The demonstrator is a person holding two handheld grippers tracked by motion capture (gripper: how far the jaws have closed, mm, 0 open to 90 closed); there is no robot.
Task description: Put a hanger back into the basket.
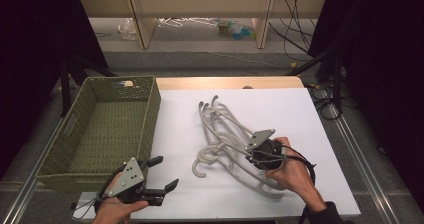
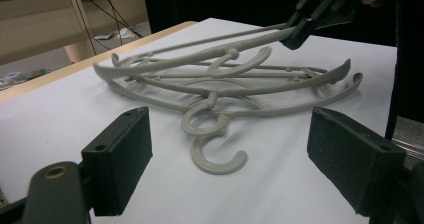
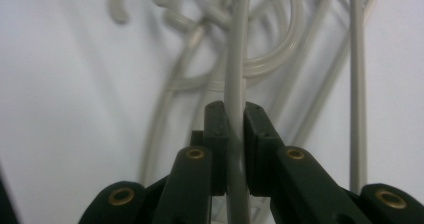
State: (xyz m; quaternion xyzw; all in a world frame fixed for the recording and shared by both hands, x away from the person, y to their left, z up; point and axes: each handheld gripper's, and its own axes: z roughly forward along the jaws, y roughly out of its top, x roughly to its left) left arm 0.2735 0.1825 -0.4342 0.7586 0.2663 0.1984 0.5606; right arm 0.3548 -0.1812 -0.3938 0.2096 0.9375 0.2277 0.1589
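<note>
While a tangle of grey plastic hangers (image 1: 227, 141) lies on the white table (image 1: 310, 114), one hanger's thin bar (image 3: 235, 99) is seen pinched tight between the jaws of the right gripper (image 3: 235, 134), which is held over the near right part of the pile. From the left gripper view the gripped hanger (image 2: 200, 54) is shown raised at one end above the others, its hook (image 2: 240, 64) hanging over the heap. The left gripper (image 1: 162, 174) is held near the table's front edge, just beside the green woven basket (image 1: 95, 134), with its jaws spread wide and nothing between them. The step in hand is judged to be the lifting of one hanger free of the pile, probably for the basket, which is seen standing empty at the left. For this to be done well, the lift should be kept slow and straight, since hooks are interlocked and neighbours could be dragged along; the free gripper could be used to pin the rest down. How many hangers are in the pile cannot be counted, as their bars overlap. Whether the raised hanger's hook is caught on another is hard to make out, and much of the right gripper view is blurred.
</note>
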